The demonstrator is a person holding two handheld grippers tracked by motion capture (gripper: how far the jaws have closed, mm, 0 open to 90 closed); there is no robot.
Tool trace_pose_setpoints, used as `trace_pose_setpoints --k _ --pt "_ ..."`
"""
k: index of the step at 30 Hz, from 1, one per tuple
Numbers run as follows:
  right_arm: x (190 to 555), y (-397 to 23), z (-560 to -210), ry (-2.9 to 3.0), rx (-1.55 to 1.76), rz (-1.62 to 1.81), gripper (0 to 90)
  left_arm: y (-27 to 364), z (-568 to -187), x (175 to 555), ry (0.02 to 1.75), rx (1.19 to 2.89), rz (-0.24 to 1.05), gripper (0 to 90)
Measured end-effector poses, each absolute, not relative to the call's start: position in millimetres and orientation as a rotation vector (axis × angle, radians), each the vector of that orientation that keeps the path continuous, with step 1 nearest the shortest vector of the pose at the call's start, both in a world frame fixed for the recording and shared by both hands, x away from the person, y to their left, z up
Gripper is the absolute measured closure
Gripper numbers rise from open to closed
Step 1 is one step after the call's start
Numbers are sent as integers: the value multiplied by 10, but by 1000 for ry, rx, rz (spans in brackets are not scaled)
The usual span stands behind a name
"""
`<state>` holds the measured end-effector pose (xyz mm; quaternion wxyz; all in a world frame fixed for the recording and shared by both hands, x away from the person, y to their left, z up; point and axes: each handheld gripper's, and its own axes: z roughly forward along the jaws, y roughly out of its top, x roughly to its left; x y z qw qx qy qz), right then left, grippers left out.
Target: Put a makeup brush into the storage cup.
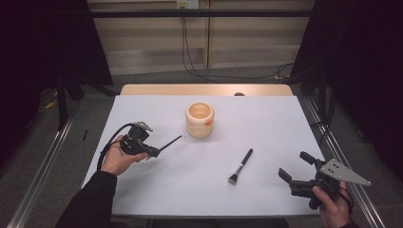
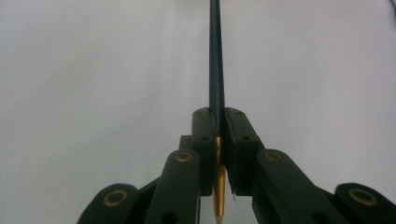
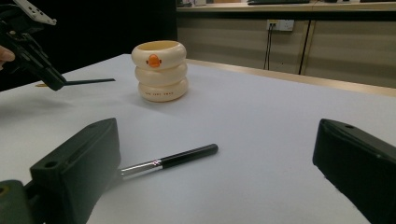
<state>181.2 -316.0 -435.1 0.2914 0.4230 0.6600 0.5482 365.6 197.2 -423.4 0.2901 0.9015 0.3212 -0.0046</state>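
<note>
Black brush (image 1: 169,142) clamped in left gripper (image 1: 153,152); right gripper (image 1: 294,172) wide. Tip upright, probably handle-first, over cream holder (image 1: 199,119); lower slowly.

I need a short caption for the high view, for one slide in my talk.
Left gripper holds a thin dark brush near the cream holder; a makeup brush lies before the open right gripper.

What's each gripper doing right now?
Left gripper: shut on the thin brush.
Right gripper: open, holding nothing.
</note>
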Motion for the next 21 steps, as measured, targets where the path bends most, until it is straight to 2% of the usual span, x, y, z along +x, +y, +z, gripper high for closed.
trace_pose_setpoints --k 8,14,21 --pt "1810 -3159 -4350 1755 1131 1463 5 1963 -4166 3541 816 2279 -9 836" --pt "1809 -3160 -4350 1754 1131 1464 4 1970 -4153 3442 805 2171 85 836" --pt "1809 -3155 -4351 1750 1135 1464 5 1994 -4099 3384 798 2047 137 836"
